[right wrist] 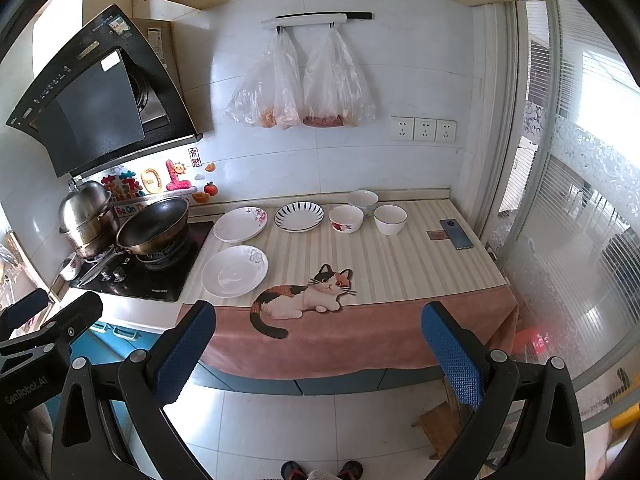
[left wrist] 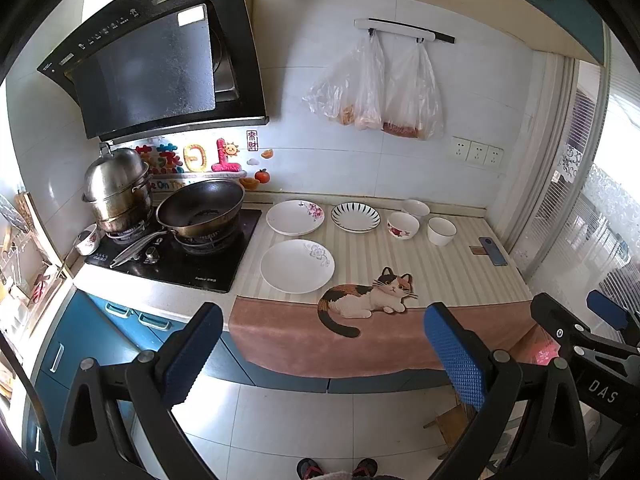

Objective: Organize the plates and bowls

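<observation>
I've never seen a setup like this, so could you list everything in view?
plates: three, white, patterned; left part of mat
bowls: three, white; back of mat, right of plates
mat: one, striped cream, pink hem, cat picture; over counter
wok: one, dark; on stove
steamer pot: one, steel; behind wok
small bowl: one, floral; left of stove
phone: one, dark; right end of mat
plastic bags: two, clear; hanging on wall
left gripper: blue pads, open, empty
right gripper: blue pads, open, empty
</observation>
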Tool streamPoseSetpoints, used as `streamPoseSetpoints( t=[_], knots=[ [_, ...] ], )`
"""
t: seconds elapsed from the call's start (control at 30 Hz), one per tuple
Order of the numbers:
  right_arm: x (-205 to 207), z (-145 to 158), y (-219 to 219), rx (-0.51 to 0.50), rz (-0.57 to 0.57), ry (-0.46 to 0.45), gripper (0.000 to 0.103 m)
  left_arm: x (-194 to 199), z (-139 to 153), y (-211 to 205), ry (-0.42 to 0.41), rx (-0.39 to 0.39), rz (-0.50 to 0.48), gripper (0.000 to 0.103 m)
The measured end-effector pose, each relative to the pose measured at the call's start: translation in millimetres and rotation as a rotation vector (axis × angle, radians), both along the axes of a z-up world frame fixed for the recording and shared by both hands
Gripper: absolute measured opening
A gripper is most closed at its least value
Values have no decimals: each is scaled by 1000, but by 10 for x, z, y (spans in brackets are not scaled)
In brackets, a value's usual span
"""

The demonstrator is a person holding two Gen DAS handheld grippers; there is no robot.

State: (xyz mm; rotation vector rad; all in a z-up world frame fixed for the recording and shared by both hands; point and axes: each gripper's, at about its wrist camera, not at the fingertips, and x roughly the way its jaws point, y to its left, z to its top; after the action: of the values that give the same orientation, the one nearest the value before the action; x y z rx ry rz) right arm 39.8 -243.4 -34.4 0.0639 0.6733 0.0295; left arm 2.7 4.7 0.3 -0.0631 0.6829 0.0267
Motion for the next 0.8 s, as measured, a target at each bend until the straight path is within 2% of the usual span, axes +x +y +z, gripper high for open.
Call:
streamPoseSetpoints(
  t=[0.8],
  knots=[
    [49, -57, -24, -2, 1, 7, 103, 60, -89, 24, 1, -5, -1, 103]
  ],
)
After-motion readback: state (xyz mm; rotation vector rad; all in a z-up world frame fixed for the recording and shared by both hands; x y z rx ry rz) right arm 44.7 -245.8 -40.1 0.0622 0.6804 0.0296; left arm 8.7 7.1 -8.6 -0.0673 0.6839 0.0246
